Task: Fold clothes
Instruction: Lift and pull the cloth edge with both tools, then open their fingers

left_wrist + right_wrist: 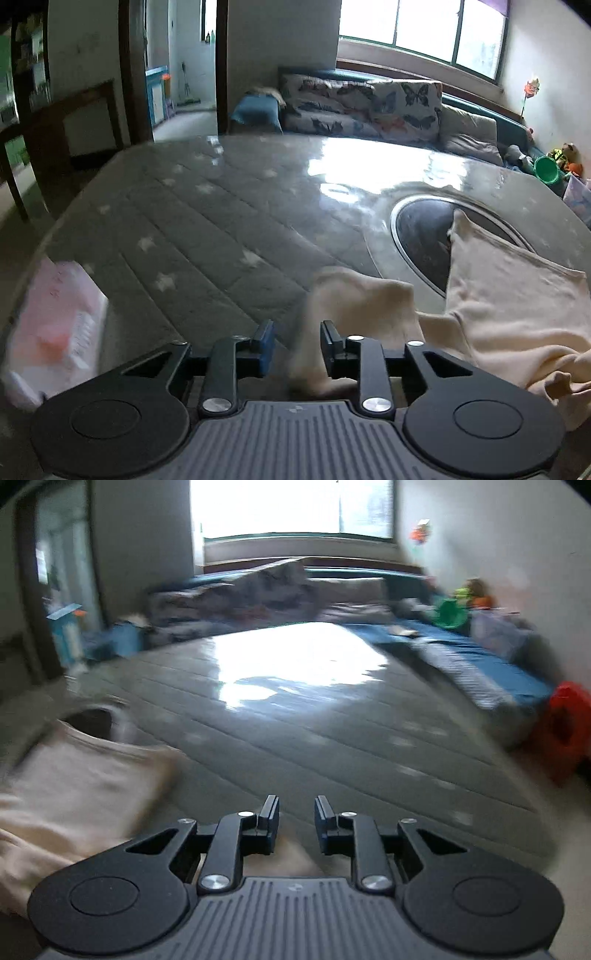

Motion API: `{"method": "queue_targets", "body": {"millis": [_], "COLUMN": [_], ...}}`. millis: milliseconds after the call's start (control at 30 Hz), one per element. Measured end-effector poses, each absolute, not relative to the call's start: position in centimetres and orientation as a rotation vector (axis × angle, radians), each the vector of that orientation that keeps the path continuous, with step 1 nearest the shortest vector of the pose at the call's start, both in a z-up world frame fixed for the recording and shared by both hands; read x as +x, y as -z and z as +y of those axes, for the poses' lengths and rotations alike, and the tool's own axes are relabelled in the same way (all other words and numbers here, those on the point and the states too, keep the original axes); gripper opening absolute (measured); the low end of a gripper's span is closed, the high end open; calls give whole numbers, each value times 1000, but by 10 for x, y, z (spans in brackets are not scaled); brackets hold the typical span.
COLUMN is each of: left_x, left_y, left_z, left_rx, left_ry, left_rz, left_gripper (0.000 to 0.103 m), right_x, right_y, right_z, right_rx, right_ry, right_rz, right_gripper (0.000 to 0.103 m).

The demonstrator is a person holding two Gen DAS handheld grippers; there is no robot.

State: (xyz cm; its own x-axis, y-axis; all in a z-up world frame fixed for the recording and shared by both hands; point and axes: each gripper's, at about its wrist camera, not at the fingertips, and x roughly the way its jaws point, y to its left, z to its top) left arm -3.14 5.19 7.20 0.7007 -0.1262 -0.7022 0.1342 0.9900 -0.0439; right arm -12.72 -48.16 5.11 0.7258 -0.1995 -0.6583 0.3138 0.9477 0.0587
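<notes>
The left hand-held gripper [297,347] stood narrowly parted, a fold of the cream garment [509,314] lying in the gap against its right finger; the blur hid whether the pads pressed it. The right hand-held gripper [296,823] was also narrowly parted, with nothing gripped; a bit of cream cloth showed below the gap.

One garment lay on the table [207,221], spread over its near side, with one corner reaching across the dark round inset [421,236]. One pink-and-white packet [55,332] sat at the table's near left edge.

The far half of the star-patterned tabletop lay bare up to its edge. Beyond it ran a sofa [369,103] with butterfly cushions.
</notes>
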Motion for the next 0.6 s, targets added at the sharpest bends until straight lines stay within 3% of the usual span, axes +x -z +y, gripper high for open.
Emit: {"method": "queue_targets", "body": {"millis": [100, 333, 600], "left_x": [-33, -5, 66], "left_y": [-87, -96, -63], "left_z": [52, -9, -114], "left_rx": [5, 48, 158], "left_ry": [142, 337, 485], "left_rz": [739, 715, 777], "left_gripper": [46, 50, 53], "right_x": [-101, -47, -26], "right_y": [-47, -23, -4], "right_z": [-467, -436, -436], "right_rx": [199, 209, 218], "right_ry": [170, 54, 39], "right_rz": [716, 802, 840], "right_gripper": [28, 30, 30]}}
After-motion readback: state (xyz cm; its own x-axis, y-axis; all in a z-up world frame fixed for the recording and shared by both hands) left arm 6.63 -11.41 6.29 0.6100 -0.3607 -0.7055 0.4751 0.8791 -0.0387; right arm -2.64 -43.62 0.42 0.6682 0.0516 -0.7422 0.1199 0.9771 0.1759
